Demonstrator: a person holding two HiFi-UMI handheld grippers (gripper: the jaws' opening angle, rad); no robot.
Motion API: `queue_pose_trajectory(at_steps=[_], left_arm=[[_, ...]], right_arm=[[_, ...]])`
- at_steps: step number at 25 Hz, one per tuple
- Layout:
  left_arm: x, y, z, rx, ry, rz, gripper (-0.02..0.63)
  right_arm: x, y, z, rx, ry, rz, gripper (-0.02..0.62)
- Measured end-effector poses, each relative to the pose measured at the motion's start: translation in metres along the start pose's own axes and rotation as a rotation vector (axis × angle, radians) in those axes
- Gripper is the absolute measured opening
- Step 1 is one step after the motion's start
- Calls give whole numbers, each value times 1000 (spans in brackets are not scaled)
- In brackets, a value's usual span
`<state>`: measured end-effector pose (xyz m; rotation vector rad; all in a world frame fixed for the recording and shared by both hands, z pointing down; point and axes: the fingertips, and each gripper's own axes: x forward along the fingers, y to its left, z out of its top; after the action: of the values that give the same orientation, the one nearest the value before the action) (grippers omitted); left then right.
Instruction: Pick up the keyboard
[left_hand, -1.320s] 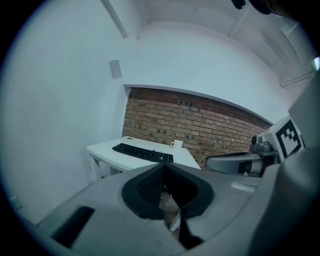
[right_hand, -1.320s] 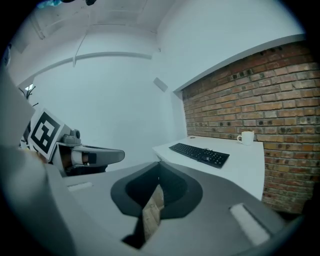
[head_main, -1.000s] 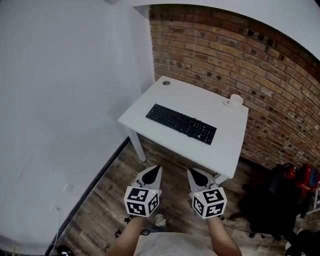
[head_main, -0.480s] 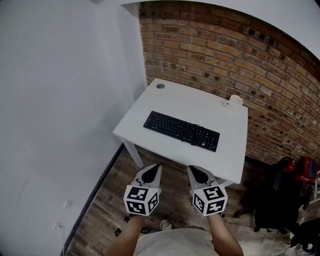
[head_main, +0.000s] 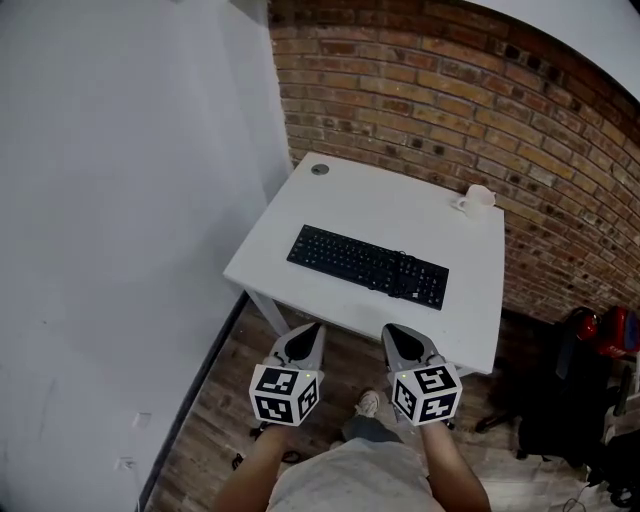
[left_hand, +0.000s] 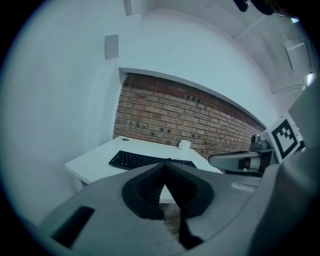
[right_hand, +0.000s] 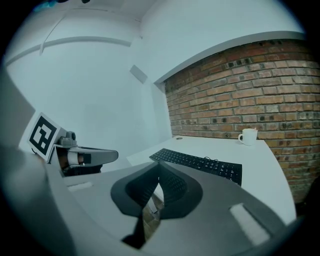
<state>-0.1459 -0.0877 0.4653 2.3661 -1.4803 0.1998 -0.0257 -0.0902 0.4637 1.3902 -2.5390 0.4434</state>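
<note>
Keyboard (head_main: 367, 267) lies flat on the white surface (head_main: 400, 215), long axis parallel to its near edge; left gripper (head_main: 314, 332) and right gripper (head_main: 392, 332) closed, empty, short of it.

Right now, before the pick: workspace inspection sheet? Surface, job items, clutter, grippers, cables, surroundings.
Surface: white table, top mostly bare.
Job's things: black keyboard, flat, mid-table, untouched.
Clutter: white cup at far right corner; round grommet at far left corner.
Grippers: left gripper and right gripper short of the table's near edge, over the wooden floor; jaws shut, nothing between them.
Cables: thin cable seems to lie on the keyboard's right half.
Surroundings: brick wall behind, white wall left, dark gear right.
</note>
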Motion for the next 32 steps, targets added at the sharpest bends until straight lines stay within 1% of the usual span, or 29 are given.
queue_pose_trajectory(at_steps=[7,15,21,24,28,30,32], left_arm=[[59,18,5,28,33,-2,-3],[144,33,20,39,75,-17,-3],[200,39,23,39,114,-37,-2],[220,45,22,53,129,-40,-2],[238,66,22,56,149,-13,1],[244,80,21,50,162,-3,44],[248,96,20,50,175,10,61]], right_arm=[[41,-45,4,45,-10,-18,9],[88,-108,16,85,11,-45,11],[118,-152,25,101,22,-53,11],[127,-171,21,106,39,-64,11],[130,-197,13,110,74,-96,48],[129,-210,9,113,89,-124,59],[128,-218,3,110,110,-153,82]])
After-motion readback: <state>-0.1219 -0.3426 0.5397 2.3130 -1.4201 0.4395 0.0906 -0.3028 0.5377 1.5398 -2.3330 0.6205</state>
